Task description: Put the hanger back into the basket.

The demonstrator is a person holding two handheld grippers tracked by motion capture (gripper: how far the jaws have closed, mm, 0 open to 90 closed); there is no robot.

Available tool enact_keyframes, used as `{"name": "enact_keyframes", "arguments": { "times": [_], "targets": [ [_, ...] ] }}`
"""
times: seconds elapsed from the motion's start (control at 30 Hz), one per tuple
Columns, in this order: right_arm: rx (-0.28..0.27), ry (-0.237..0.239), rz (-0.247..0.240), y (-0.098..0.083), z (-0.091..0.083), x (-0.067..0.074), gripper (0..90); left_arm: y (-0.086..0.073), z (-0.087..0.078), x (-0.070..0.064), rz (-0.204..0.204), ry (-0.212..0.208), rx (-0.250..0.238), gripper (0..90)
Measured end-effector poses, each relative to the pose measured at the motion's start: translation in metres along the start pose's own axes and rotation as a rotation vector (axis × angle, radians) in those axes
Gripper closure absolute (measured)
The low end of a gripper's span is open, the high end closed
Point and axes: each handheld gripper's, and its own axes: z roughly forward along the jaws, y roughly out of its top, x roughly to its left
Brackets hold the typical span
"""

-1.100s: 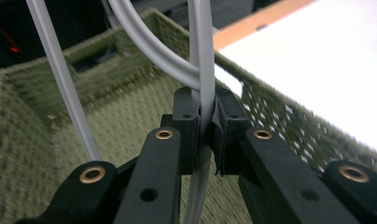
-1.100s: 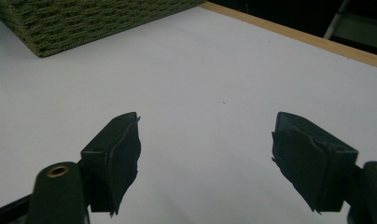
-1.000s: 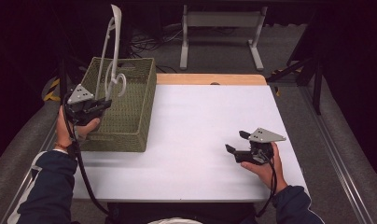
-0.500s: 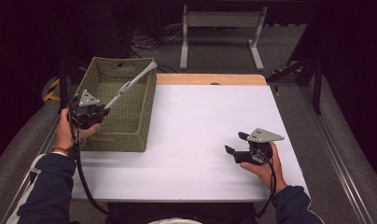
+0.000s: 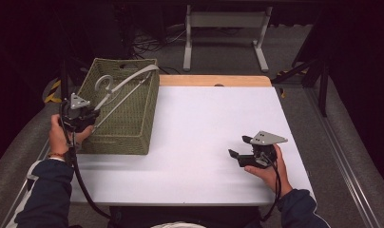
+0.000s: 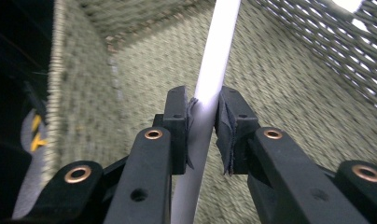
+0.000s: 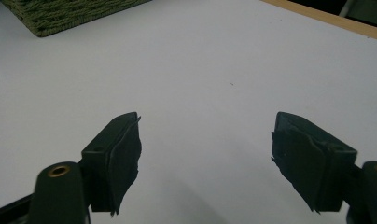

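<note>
A white plastic hanger (image 5: 128, 78) lies slanted across the green woven basket (image 5: 121, 135), its hook (image 5: 103, 81) up and its far end on the basket's right rim. My left gripper (image 5: 95, 119) at the basket's near left side holds the hanger's lower bar. In the left gripper view the white bar (image 6: 210, 84) runs between the pads (image 6: 179, 121), which still touch it; the jaws have just been opening a little. My right gripper (image 5: 238, 147) rests open on the white table, and nothing lies between its fingers (image 7: 121, 154).
The white tabletop (image 5: 209, 123) has a wooden strip (image 5: 214, 80) along its far edge. The basket's corner (image 7: 60, 14) shows far off in the right gripper view. A metal stand (image 5: 223, 28) and cables sit on the floor beyond the table.
The hanger stood upright over the basket a second ago; it has tipped to the right and now leans across it. My left hand sank a little. The right hand stayed still.
</note>
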Motion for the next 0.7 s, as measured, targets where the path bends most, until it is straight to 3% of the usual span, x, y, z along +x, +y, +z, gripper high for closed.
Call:
{"name": "enact_keyframes", "arguments": {
  "times": [0.13, 0.27, 0.3, 0.33, 0.47, 0.53, 0.6, 0.7],
  "targets": [
    [0.004, 0.005, 0.001, 0.0, 0.001, 0.0, 24.1, -0.001, -0.004, 0.002, -0.002, 0.042, -0.006, 78.1],
    [0.011, 0.013, 0.004, 0.0, 0.003, 0.0, 24.0, -0.003, -0.002, 0.007, -0.019, -0.008, -0.003, 79.2],
    [0.013, 0.012, 0.002, 0.0, 0.003, 0.001, 24.0, -0.004, -0.002, 0.008, 0.001, -0.06, -0.01, 79.2],
    [0.014, 0.013, 0.001, 0.0, 0.003, 0.001, 24.0, -0.004, -0.002, 0.006, 0.009, -0.071, -0.011, 78.9],
    [0.013, 0.015, 0.003, 0.0, 0.003, 0.001, 24.0, -0.002, 0.0, 0.0, 0.033, -0.066, 0.009, 78.0],
    [0.017, 0.019, 0.001, 0.0, 0.003, 0.001, 24.0, 0.001, 0.004, -0.003, 0.029, -0.027, 0.035, 78.3],
    [0.021, 0.02, -0.001, 0.0, 0.003, 0.001, 24.0, 0.002, 0.007, -0.003, 0.028, -0.022, 0.054, 78.9],
    [0.02, 0.023, 0.001, 0.0, 0.003, 0.0, 24.0, 0.003, 0.008, -0.003, 0.028, -0.041, 0.067, 79.2]
  ]
}}
